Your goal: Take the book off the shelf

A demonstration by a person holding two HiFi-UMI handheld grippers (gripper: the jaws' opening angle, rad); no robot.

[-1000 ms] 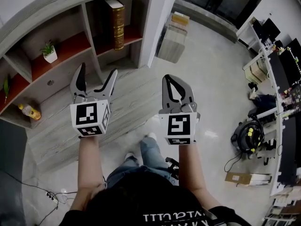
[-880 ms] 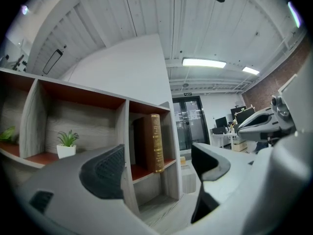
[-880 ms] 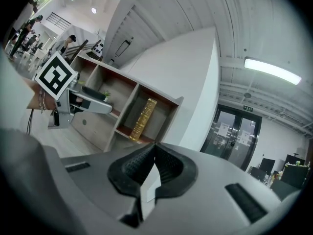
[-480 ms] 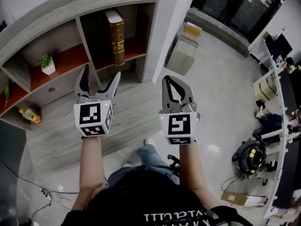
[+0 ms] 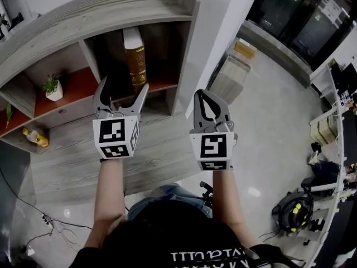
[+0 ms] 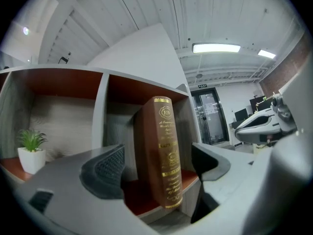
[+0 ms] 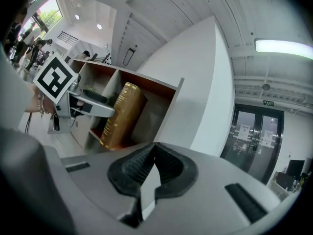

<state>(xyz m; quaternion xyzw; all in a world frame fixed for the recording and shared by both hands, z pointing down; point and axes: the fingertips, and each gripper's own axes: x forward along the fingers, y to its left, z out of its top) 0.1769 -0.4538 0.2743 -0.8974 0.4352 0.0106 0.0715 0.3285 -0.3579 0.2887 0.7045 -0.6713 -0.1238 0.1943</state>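
A thick brown book (image 5: 134,60) with gold lettering stands upright in the right compartment of the grey shelf (image 5: 111,10). My left gripper (image 5: 121,91) is open just in front of it, jaws spread either side of the spine without touching. In the left gripper view the book (image 6: 163,155) fills the gap between the two dark pads. My right gripper (image 5: 210,101) is shut and empty, hanging to the right of the shelf's end wall. The right gripper view shows the book (image 7: 120,116) and the left gripper (image 7: 85,106) at the left.
A small potted plant (image 5: 53,88) sits in the compartment to the left, and a yellow bottle (image 5: 34,137) lies lower left. A white column (image 5: 220,43) rises right of the shelf, with stacked boxes (image 5: 234,71) beyond. Cables (image 5: 50,228) trail on the floor.
Both grippers and my view have moved toward the shelf. The left gripper's open jaws now reach the book's lower part. The right gripper stays shut.
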